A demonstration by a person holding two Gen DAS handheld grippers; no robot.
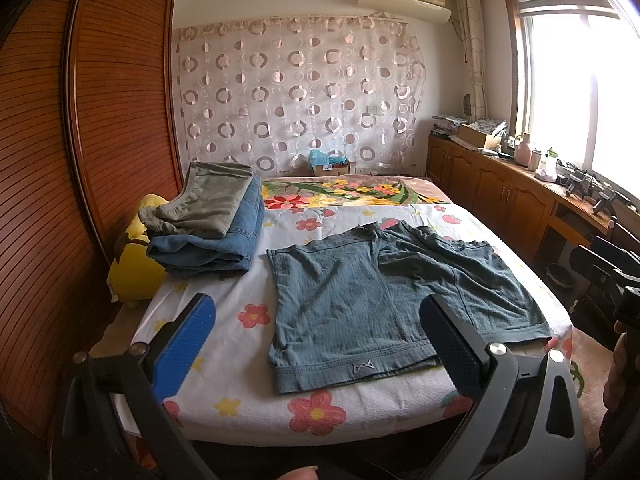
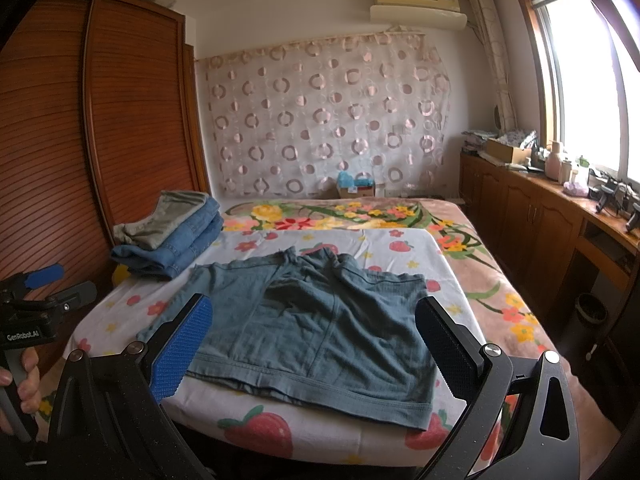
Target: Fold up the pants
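Note:
A pair of grey-blue shorts (image 1: 384, 300) lies spread flat on the floral sheet at the near end of the bed, waistband toward me; it also shows in the right wrist view (image 2: 316, 328). My left gripper (image 1: 320, 348) is open and empty, held above the near bed edge over the waistband's left part. My right gripper (image 2: 316, 356) is open and empty, held above the shorts' near edge. The left gripper also shows at the left of the right wrist view (image 2: 44, 288).
A stack of folded jeans and olive pants (image 1: 212, 224) sits at the bed's left side, beside a yellow plush toy (image 1: 136, 264). A wooden wardrobe (image 1: 80, 140) stands left. Low cabinets (image 1: 504, 192) with clutter run along the window on the right.

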